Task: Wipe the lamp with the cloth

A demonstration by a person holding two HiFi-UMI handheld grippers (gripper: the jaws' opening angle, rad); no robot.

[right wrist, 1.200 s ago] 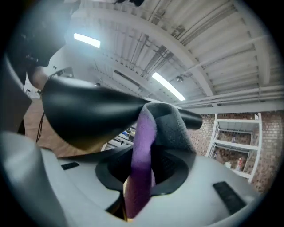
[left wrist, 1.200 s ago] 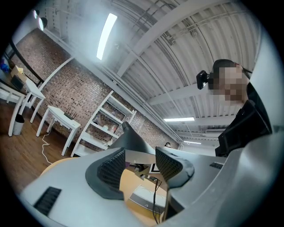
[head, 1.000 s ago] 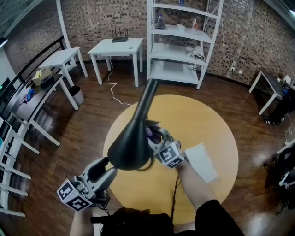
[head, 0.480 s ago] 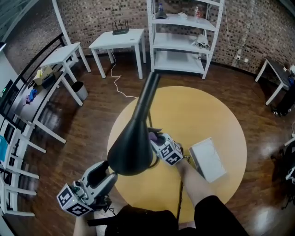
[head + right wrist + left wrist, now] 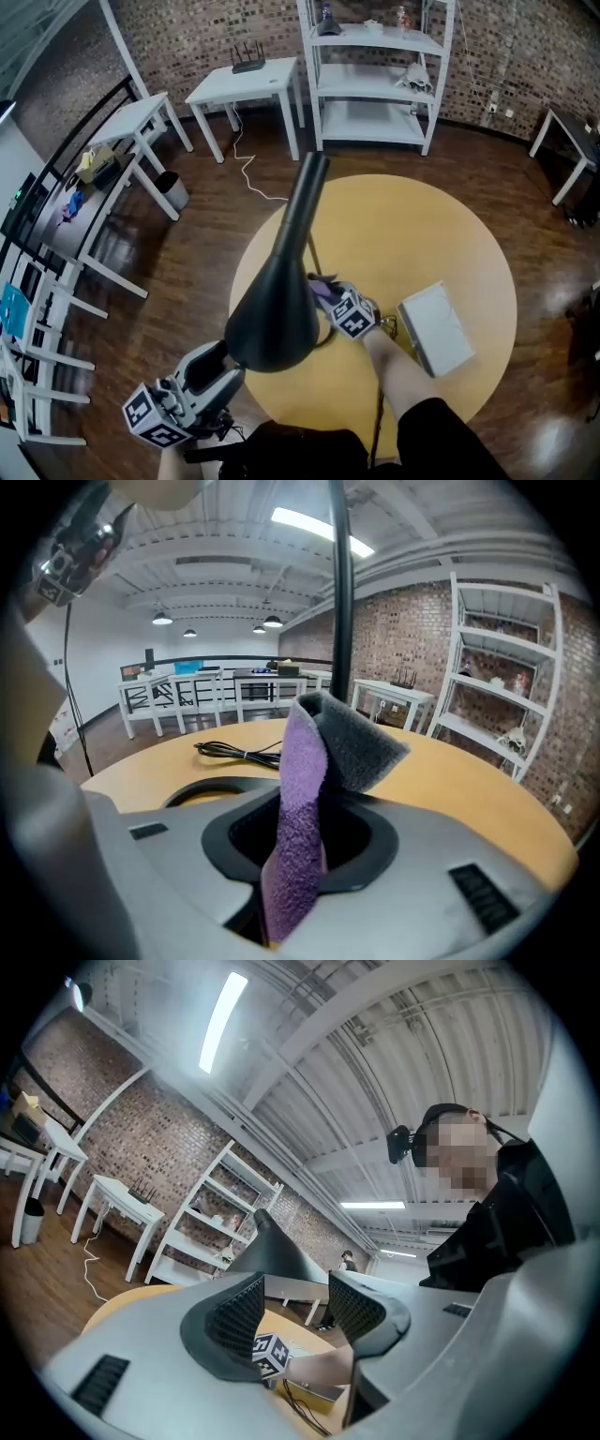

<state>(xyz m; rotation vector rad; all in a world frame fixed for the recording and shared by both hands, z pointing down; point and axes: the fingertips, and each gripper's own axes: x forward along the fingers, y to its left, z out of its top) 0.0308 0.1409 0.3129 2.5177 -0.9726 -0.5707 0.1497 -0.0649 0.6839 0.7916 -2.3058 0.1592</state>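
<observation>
The lamp (image 5: pixel 272 319) is black, the cloth (image 5: pixel 300 836) purple and grey, the table (image 5: pixel 412 234) yellow, the box (image 5: pixel 436 330) white, the wall (image 5: pixel 187 28) brick-patterned.

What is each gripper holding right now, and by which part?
Right gripper: the purple-grey cloth, pinched by its lower part, folded top standing free. Left gripper: nothing, jaws apart.

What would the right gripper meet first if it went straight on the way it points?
Probably the lamp pole, just beyond the cloth in the right gripper; depth is unclear, so the table might come first.
</observation>
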